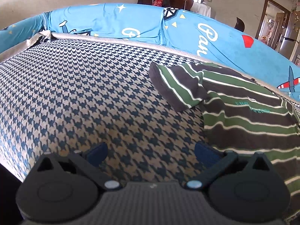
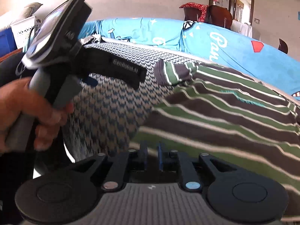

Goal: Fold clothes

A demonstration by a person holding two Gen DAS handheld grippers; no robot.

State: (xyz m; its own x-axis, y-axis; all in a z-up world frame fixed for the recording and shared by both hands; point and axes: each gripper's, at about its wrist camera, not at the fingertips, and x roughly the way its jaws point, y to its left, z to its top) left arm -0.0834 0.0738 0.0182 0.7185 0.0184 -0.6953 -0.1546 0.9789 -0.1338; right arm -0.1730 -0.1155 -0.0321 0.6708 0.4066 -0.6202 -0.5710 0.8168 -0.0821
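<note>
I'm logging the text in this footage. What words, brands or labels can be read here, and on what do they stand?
"GenRobot.AI": white letters on the black body of the left gripper, seen from the right wrist.
"Par...": white script on the blue sofa cover, cut off at the cushion edge.
A second white script word on the same cover: mostly hidden, unreadable.
Teal lettering on the striped shirt: too small and blurred to read.

Shirt (image 1: 243, 112) lies on cushion (image 1: 84, 93) (backrest (image 1: 140, 20) behind).
</note>
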